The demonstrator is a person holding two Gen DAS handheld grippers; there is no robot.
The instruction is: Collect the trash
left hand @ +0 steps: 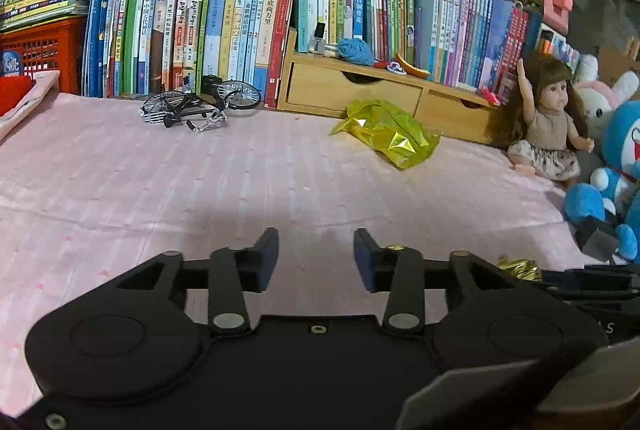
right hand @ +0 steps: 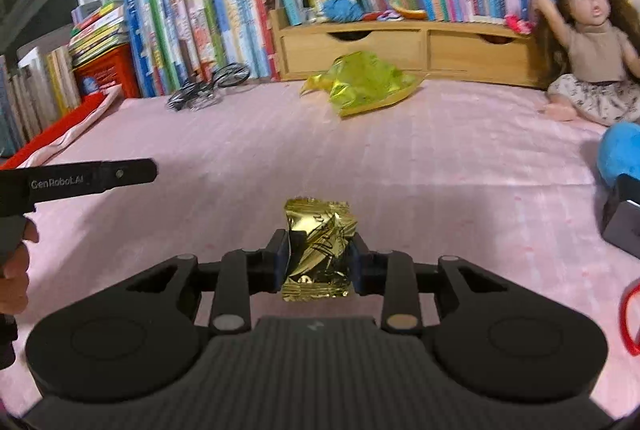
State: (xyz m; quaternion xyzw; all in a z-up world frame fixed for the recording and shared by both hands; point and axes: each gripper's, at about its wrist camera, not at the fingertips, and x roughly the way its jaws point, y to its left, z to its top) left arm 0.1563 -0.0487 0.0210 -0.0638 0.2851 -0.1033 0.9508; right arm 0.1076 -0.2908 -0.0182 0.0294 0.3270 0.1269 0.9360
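Right tongs (right hand: pixel 319 254) pinch gold wrapper (right hand: pixel 318 250) — centered.

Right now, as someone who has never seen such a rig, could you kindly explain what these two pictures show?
No robot here: a person holds a hand-held gripper in each hand, each with a fisheye camera looking along its two fingers. One picture is from the left hand-held gripper, whose jaws stand apart with nothing between them. The other is from the right hand-held gripper, with a gold foil wrapper between its pads. Ahead on the pink cloth lie a crumpled yellow wrapper, a toy bicycle and a doll, before rows of books.
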